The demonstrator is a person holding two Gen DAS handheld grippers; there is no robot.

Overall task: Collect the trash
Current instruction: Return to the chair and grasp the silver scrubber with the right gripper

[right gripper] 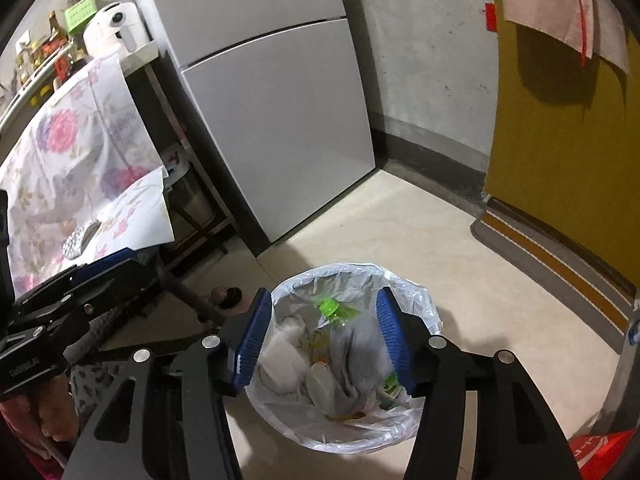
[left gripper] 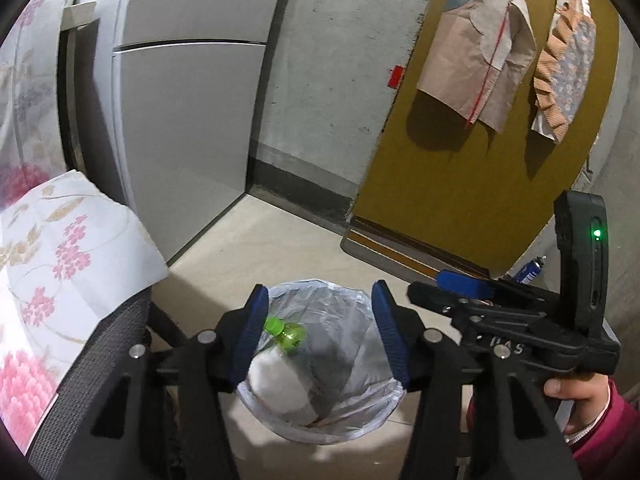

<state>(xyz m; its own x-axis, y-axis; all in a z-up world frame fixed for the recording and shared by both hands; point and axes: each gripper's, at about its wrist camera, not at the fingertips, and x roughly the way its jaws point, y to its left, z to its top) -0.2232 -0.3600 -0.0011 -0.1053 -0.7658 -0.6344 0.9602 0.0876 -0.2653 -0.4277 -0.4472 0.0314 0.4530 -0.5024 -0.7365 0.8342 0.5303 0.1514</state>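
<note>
A bin lined with a clear plastic bag (left gripper: pixel 320 436) (right gripper: pixel 424 304) stands on the floor right below both grippers. Inside it lie a clear bottle with a green cap (left gripper: pixel 286 330) (right gripper: pixel 332 310), crumpled white paper (left gripper: pixel 276 380) (right gripper: pixel 284 356) and other scraps. My left gripper (left gripper: pixel 320 336) hangs open over the bin's mouth, and its blue pads touch nothing. My right gripper (right gripper: pixel 324 340) is open over the same bin, also with nothing in it. Each gripper shows in the other's view, the right one (left gripper: pixel 444 292) held by a hand (left gripper: pixel 576 400) in a pink sleeve, the left one (right gripper: pixel 128 260) at the left edge.
A grey fridge (left gripper: pixel 180 140) (right gripper: pixel 272 120) stands behind the bin, a yellow door (left gripper: pixel 480 180) with hanging bags and a doormat (right gripper: pixel 560 264) to the right. A table with a floral cloth (right gripper: pixel 80 148) and a mesh chair (left gripper: pixel 92 380) crowd the left. A blue can (left gripper: pixel 532 270) stands by the door.
</note>
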